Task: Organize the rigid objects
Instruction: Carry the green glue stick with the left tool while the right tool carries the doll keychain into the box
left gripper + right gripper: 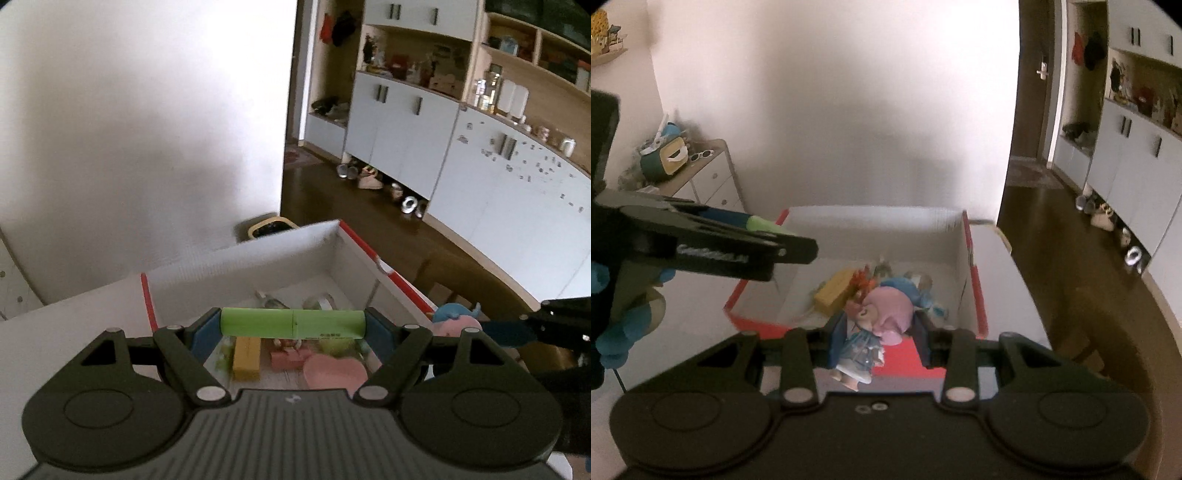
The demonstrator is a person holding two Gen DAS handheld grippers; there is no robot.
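A green cylinder (293,324) lies crosswise in the left tongs (293,326), clamped end to end so it cannot roll, above the near part of the white red-edged box (240,266). The right tongs (879,341) clench a small doll (862,341) over the box's near rim; both look ready for dropping inside, beside the yellow block (246,358).

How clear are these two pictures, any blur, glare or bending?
Left wrist view: the green tube between the fingers is sharp, the cabinets bow from the fisheye, and the wall is washed out. Right wrist view: the doll and box look soft, and the wall glares pinkish white.
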